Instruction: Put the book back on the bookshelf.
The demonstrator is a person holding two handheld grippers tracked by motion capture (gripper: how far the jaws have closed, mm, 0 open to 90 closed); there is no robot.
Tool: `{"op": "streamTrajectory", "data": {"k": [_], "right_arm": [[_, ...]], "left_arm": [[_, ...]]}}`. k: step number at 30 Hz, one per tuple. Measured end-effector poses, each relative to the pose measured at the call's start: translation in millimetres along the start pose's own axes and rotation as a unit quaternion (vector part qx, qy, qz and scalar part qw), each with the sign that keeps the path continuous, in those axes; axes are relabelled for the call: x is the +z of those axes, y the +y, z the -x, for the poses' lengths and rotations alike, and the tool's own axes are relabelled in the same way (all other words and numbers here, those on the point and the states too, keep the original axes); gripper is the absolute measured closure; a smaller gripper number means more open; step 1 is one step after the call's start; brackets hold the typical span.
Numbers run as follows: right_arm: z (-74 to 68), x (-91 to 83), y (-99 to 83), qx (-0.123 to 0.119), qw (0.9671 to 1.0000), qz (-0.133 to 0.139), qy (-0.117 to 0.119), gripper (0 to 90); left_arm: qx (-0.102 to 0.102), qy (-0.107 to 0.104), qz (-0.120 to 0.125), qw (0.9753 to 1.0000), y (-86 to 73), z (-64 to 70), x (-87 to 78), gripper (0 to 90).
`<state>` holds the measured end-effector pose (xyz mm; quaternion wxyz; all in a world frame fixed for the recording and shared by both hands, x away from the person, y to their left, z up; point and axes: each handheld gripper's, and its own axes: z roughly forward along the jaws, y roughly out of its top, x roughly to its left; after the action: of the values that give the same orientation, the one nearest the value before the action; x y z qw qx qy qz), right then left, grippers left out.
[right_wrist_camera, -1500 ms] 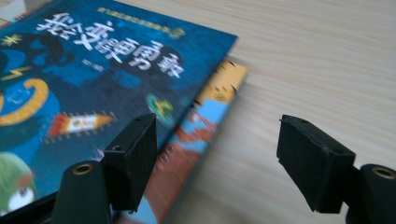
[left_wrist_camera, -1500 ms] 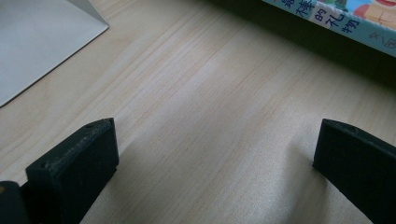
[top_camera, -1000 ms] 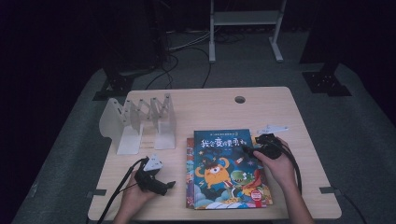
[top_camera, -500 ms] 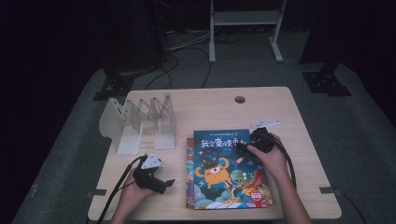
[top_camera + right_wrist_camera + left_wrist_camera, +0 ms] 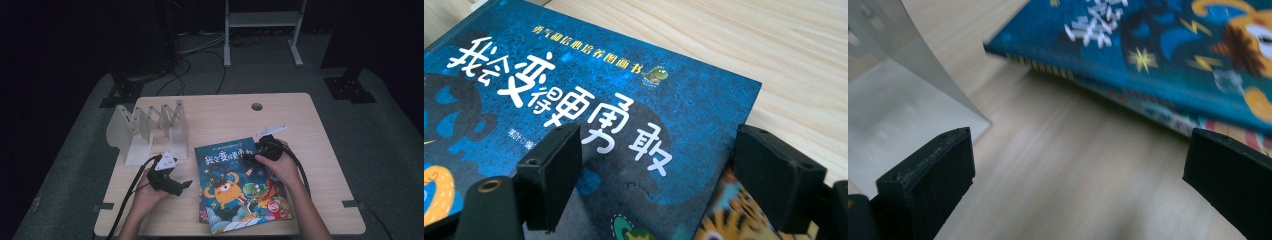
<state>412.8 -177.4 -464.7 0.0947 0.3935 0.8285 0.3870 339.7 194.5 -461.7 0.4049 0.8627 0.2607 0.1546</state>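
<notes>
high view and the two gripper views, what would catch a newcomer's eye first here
The bright blue picture book with cartoon monsters stands out, lying atop another book at the near middle of the wooden table. The right gripper hovers open over its top right corner, while the left gripper waits open on the table beside its left edge. Behind that gripper stands a white accordion-style book rack.

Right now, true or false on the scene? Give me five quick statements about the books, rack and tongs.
1. The blue book lies on top of another book. True.
2. The right tongs are clamped on the blue book. False: jaws stand open over its cover.
3. The left tongs are open over bare table. True.
4. The white rack holds a book. False: its slots are empty.
5. The rack stands right of the books. False: it stands left.
</notes>
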Motion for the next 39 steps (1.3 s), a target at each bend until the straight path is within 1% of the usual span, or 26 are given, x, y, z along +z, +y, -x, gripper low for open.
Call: {"op": "streamTrajectory", "data": {"k": [3, 6, 7, 8, 11, 12, 15, 16, 17, 20, 22, 23, 24, 25, 26, 27, 29, 31, 32, 33, 34, 35, 36, 37, 38, 39], "right_arm": [[-5.5, 6.1, 5.0, -0.012, 0.9999, -0.001, 0.012, 19.6], [-7.7, 8.4, 6.8, -0.019, 0.9997, -0.002, 0.016, 19.7], [-10.9, 11.0, 8.8, -0.023, 0.9995, -0.003, 0.022, 19.9], [-10.9, 11.0, 8.8, -0.023, 0.9995, -0.003, 0.022, 19.9], [-16.0, 15.5, 12.3, -0.035, 0.9989, -0.004, 0.032, 19.9], [-20.8, 19.1, 14.9, -0.043, 0.9983, -0.004, 0.04, 20.0], [-24.5, 21.5, 16.2, -0.047, 0.9979, -0.003, 0.046, 20.3], [-28.1, 23.6, 16.9, -0.05, 0.9975, -0.001, 0.051, 20.7], [-28.1, 23.6, 16.9, -0.05, 0.9975, -0.001, 0.051, 20.7], [-32.9, 24.9, 17.9, -0.052, 0.9973, -0.001, 0.053, 21.2], [-33.3, 24.6, 17.8, -0.052, 0.9973, -0.001, 0.051, 21.3], [-33.6, 23.7, 17.8, -0.053, 0.9974, -0.004, 0.05, 22.6], [-34.6, 19.1, 17.6, -0.057, 0.9975, -0.007, 0.042, 27.9], [-34.6, 19.1, 17.6, -0.057, 0.9975, -0.007, 0.042, 27.9], [-36.0, 12.6, 16.4, -0.067, 0.9974, -0.013, 0.022, 28.1], [-36.0, 12.6, 16.4, -0.067, 0.9974, -0.013, 0.022, 28.1], [-35.4, 5.5, 13.2, -0.063, 0.9978, -0.008, 0.018, 29.2], [-35.0, -2.7, 8.5, -0.061, 0.9981, -0.004, 0.01, 29.5], [-34.7, -11.3, 2.5, -0.053, 0.9986, -0.002, 0.006, 29.3], [-34.7, -11.3, 2.5, -0.053, 0.9986, -0.002, 0.006, 29.3], [-33.2, -18.4, -3.7, -0.051, 0.9987, 0.004, 0.003, 29.0], [-33.2, -18.4, -3.7, -0.051, 0.9987, 0.004, 0.003, 29.0], [-33.0, -22.7, -7.6, -0.049, 0.9988, 0.004, 0.0, 29.0], [-32.1, -30.8, -16.3, -0.045, 0.9989, 0.006, -0.006, 28.6], [-32.1, -30.8, -16.3, -0.045, 0.9989, 0.006, -0.006, 28.6], [-32.2, -35.0, -21.0, -0.044, 0.9989, 0.008, -0.01, 28.8]], "left_arm": [[0.004, -0.003, 0.002, 1.0, 6.7, -2.3, 2.7, 0.0], [0.006, -0.005, 0.007, 0.9999, 11.9, -3.4, 5.3, 0.0], [0.003, -0.008, 0.01, 0.9999, 13.6, -3.9, 6.5, 0.0], [0.003, -0.008, 0.01, 0.9999, 13.6, -3.9, 6.5, 0.0], [0.002, -0.01, 0.012, 0.9999, 14.4, -4.5, 8.1, 0.0], [0.0, -0.01, 0.011, 0.9999, 14.2, -5.2, 8.5, 0.0], [-0.002, -0.01, 0.011, 0.9999, 13.7, -6.5, 8.5, 0.0], [-0.007, -0.012, 0.011, 0.9998, 13.1, -8.5, 8.8, 0.0], [-0.007, -0.012, 0.011, 0.9998, 13.1, -8.5, 8.8, 0.0], [-0.017, -0.019, 0.012, 0.9996, 11.4, -10.7, 10.9, 0.0], [-0.02, -0.023, 0.008, 0.9995, 10.2, -11.4, 13.1, 0.0], [-0.022, -0.025, 0.005, 0.9994, 9.5, -11.3, 14.2, 0.0], [-0.024, -0.033, 0.001, 0.9992, 8.0, -10.6, 15.7, 0.0], [-0.024, -0.033, 0.001, 0.9992, 8.0, -10.6, 15.7, 0.0], [-0.029, -0.039, 0.001, 0.9988, 6.9, -10.3, 15.9, 0.0], [-0.029, -0.039, 0.001, 0.9988, 6.9, -10.3, 15.9, 0.0], [-0.028, -0.045, -0.002, 0.9986, 6.9, -9.2, 15.4, 0.0], [-0.026, -0.042, -0.003, 0.9987, 7.1, -8.1, 15.0, 0.0], [-0.027, -0.042, -0.002, 0.9988, 6.9, -7.7, 14.8, 0.0], [-0.027, -0.042, -0.002, 0.9988, 6.9, -7.7, 14.8, 0.0], [-0.027, -0.041, -0.001, 0.9988, 6.5, -7.5, 14.7, 0.0], [-0.027, -0.041, -0.001, 0.9988, 6.5, -7.5, 14.7, 0.0], [-0.028, -0.04, -0.001, 0.9988, 6.5, -7.3, 14.6, 0.0], [-0.029, -0.038, -0.002, 0.9989, 6.6, -6.9, 14.4, 0.0], [-0.029, -0.038, -0.002, 0.9989, 6.6, -6.9, 14.4, 0.0], [-0.029, -0.037, -0.002, 0.9989, 6.7, -6.7, 14.2, 0.0]]}}
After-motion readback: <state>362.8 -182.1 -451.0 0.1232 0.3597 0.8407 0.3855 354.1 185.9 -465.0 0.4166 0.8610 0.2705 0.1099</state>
